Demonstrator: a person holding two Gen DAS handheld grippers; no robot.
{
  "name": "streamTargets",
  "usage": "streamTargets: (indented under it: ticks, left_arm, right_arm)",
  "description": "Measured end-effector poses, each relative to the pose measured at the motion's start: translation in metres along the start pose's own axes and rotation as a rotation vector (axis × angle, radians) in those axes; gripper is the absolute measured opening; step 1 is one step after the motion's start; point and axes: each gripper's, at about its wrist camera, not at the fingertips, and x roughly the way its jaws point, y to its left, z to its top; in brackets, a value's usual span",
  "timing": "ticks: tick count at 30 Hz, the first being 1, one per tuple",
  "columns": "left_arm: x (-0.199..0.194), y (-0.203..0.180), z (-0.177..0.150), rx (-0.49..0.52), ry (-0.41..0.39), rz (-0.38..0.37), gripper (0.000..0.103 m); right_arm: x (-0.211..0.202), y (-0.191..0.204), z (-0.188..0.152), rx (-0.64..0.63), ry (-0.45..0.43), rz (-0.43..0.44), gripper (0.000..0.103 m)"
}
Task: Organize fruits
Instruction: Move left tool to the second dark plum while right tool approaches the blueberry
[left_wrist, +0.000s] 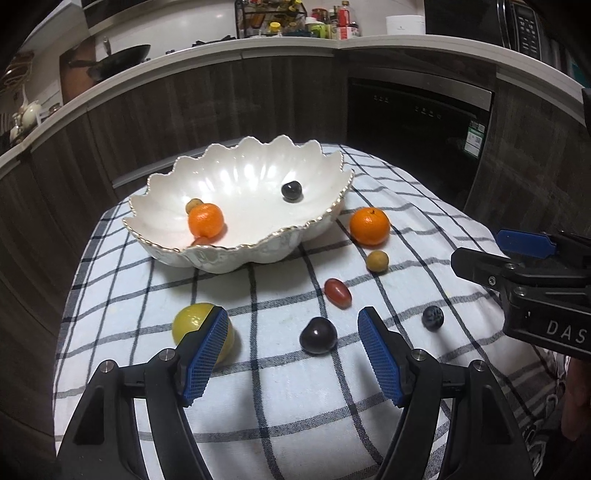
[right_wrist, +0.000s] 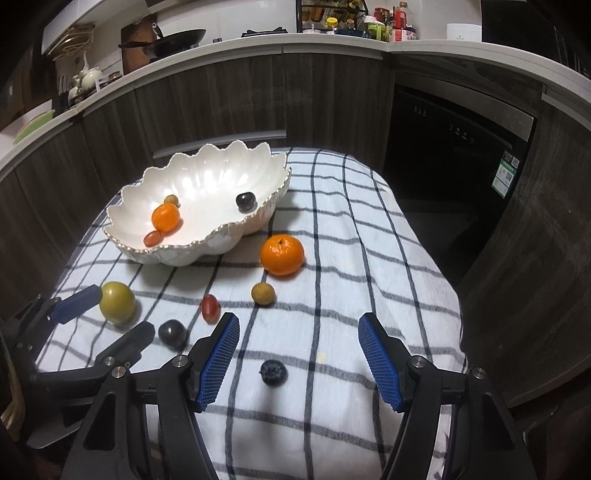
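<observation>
left gripper (left_wrist: 293, 332): spread, empty, dark plum (left_wrist: 318, 335) sat between its pads near the desk's front edge
right gripper (right_wrist: 297, 339): spread over the blueberry (right_wrist: 273, 372)
handling: both probably light, soft, rolly, so pinch gently across the middle
bowl (left_wrist: 207, 254): back-left

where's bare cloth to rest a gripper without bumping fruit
Free: the right side of the checked cloth, beyond the loose orange, and the near strip below the blueberry. Crowded: in front of the bowl, around the dark plum and red tomato.
</observation>
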Motion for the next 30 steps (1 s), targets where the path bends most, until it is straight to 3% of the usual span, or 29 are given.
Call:
streamTargets:
  ticks: [7, 24, 30]
  left_arm:
    - [0.008, -0.007, -0.005, 0.041, 0.007, -0.022, 0.072]
    - [0.03, -0.005, -0.012, 0.032, 0.041, -0.043, 0.072]
    - [0.038, -0.005, -0.014, 0.021, 0.056, -0.057, 0.067]
  right_arm:
    - [0.002, 0.001, -0.011, -0.013, 0.014, 0.0, 0.068]
    - [0.026, 0.004, -0.025, -0.02, 0.071, 0.019, 0.068]
    - [0.034, 0.007, -0.027, -0.028, 0.086, 0.028, 0.068]
